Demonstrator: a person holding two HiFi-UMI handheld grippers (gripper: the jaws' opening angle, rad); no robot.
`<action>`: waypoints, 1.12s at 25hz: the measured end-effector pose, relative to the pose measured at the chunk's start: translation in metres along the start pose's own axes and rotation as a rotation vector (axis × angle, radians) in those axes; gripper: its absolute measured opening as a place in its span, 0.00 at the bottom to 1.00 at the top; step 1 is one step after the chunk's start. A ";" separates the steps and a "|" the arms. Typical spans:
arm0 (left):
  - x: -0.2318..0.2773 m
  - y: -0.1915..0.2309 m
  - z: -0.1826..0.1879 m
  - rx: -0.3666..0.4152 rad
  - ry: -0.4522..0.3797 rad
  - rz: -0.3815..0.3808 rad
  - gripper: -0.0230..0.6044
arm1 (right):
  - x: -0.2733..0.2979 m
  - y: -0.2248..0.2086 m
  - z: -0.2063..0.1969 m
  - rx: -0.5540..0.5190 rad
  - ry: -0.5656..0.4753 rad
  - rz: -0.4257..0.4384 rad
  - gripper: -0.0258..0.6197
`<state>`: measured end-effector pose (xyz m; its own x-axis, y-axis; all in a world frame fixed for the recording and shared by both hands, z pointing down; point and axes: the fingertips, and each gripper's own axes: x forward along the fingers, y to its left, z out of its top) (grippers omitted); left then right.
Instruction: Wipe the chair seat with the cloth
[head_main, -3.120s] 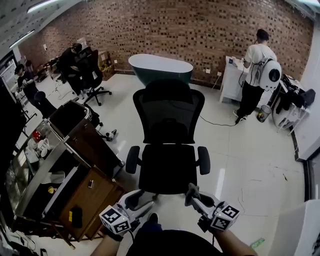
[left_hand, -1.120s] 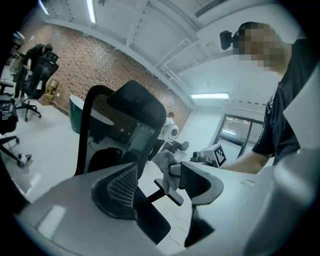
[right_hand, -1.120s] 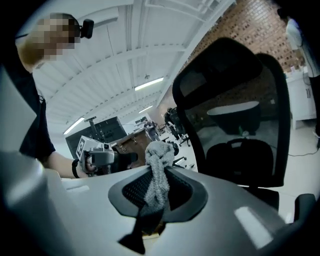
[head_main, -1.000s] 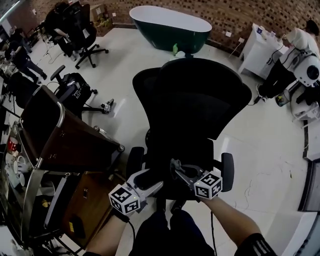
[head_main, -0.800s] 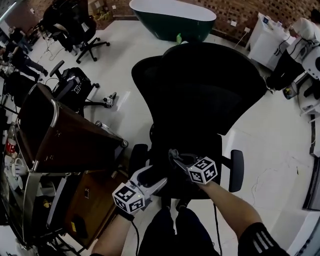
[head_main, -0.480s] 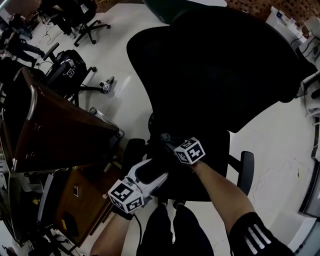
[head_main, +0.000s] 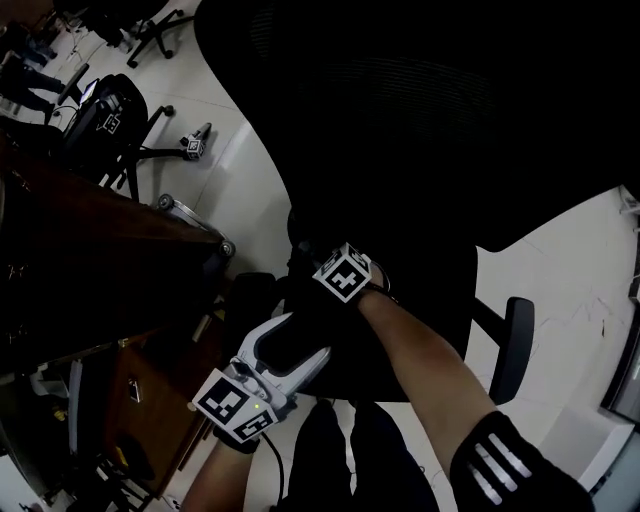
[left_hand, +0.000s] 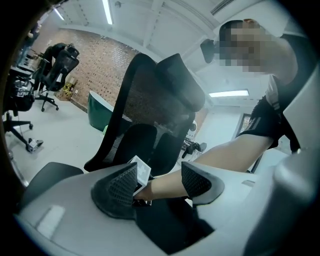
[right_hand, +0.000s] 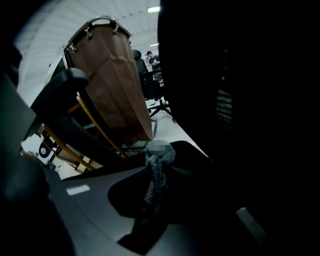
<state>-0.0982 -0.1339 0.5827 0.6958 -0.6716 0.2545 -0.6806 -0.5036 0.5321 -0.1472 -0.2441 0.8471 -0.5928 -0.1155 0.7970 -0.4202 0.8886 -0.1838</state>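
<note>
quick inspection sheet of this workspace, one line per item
surface: seat black, too dark to judge dirt
job's things: cloth grey, bunched, in the right tongs; touching the seat or not, cannot tell
clutter: nothing seen on the seat
grippers: left tongs open, empty; right tongs shut on the cloth
cables: thin cable trailing from the left tongs
surroundings: chair back, brown cart, other chair, white floor

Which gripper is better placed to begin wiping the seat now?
Right. The right gripper is shut on the cloth and reaches over the seat. The left gripper is open and empty, nearer the person.
</note>
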 end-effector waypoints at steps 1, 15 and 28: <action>0.001 0.002 -0.001 -0.001 0.001 -0.001 0.52 | 0.004 -0.001 -0.002 -0.025 -0.001 -0.005 0.13; 0.047 -0.050 -0.016 -0.013 0.073 -0.137 0.52 | -0.086 -0.078 -0.161 -0.070 0.257 -0.153 0.13; 0.060 -0.083 -0.018 0.009 0.099 -0.194 0.52 | -0.190 -0.138 -0.221 0.088 0.285 -0.329 0.13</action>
<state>0.0038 -0.1227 0.5683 0.8331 -0.5046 0.2264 -0.5330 -0.6235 0.5720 0.1754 -0.2466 0.8485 -0.2102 -0.2476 0.9458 -0.6191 0.7825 0.0672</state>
